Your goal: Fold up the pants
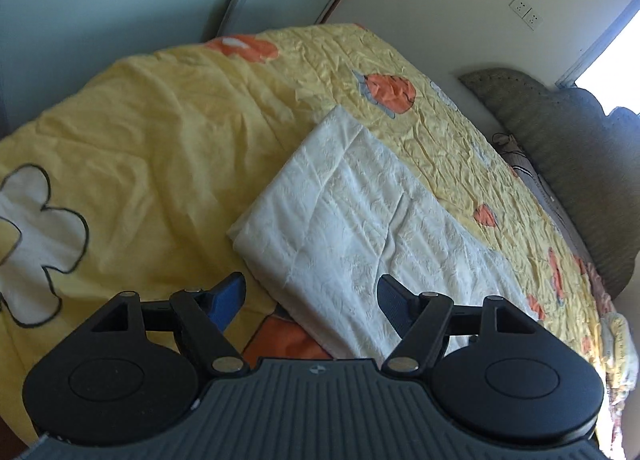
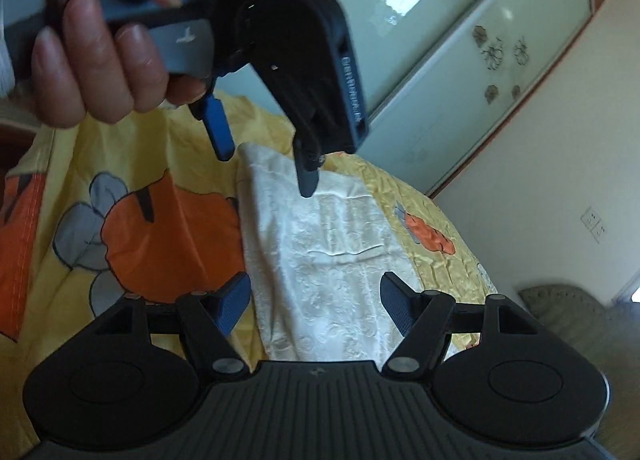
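Note:
The white textured pants (image 1: 360, 228) lie folded into a flat oblong on the yellow bedspread (image 1: 140, 148); they also show in the right wrist view (image 2: 328, 260). My left gripper (image 1: 312, 296) is open and empty, hovering above the pants' near end. It also shows from outside in the right wrist view (image 2: 266, 164), held by a hand above the pants' far end. My right gripper (image 2: 316, 304) is open and empty, above the pants' near end.
The bedspread has orange cartoon prints (image 2: 168, 236) and a white flower (image 1: 36, 244). A grey headboard cushion (image 1: 560, 148) lines the bed's right side. A glass wardrobe door (image 2: 460, 60) and a wall with sockets (image 1: 526, 12) stand behind.

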The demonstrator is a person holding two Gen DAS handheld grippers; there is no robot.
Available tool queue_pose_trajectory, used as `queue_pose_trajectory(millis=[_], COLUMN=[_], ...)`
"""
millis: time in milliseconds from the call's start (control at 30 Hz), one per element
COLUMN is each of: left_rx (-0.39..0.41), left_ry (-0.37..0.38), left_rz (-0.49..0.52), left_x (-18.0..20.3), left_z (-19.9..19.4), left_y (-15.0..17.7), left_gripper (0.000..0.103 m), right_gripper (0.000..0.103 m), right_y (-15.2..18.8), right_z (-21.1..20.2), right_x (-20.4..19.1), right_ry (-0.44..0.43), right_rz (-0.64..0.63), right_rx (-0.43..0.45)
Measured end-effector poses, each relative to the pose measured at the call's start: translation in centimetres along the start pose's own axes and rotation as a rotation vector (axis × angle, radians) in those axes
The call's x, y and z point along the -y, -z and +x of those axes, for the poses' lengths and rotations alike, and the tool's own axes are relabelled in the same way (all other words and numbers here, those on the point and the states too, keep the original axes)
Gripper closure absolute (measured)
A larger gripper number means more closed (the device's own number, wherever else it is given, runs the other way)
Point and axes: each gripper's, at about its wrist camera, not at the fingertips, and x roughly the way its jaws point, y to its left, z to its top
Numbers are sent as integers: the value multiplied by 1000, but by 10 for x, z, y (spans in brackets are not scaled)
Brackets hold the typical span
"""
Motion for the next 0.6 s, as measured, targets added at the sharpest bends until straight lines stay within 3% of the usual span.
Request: queue_pose_trajectory(millis=[133,200,233,333,367,433,533,600], left_rx=[-42,-28,-26,-13,-4,25,91,130], left_ry=[41,53,55,33,20,-14,-97,-159], left_rz=[-68,-77,-71,-22,-3,44,153,223], left_x=[-9,-9,-8,-2,1,7,21,30], left_z=[15,17,18,17,16,14,9,6], left_y=[3,4,5,8,9,12,17,21], left_gripper=[27,25,23,23,23,23,23,23], right_gripper=[32,32,32,31,31,31,31,31], right_y=[2,0,-1,8,14,19,18,22], right_z=[9,11,12,17,20,24,31,38], right_x=[-15,-7,3,73,89,107,114,120], right_ry=[47,10,-40,-430,-505,-494,-372,-403], right_rz=[-111,-43,34,584,716,796,723,741], right_rx=[-34,-41,-45,-34,-23,-32,-112,-132])
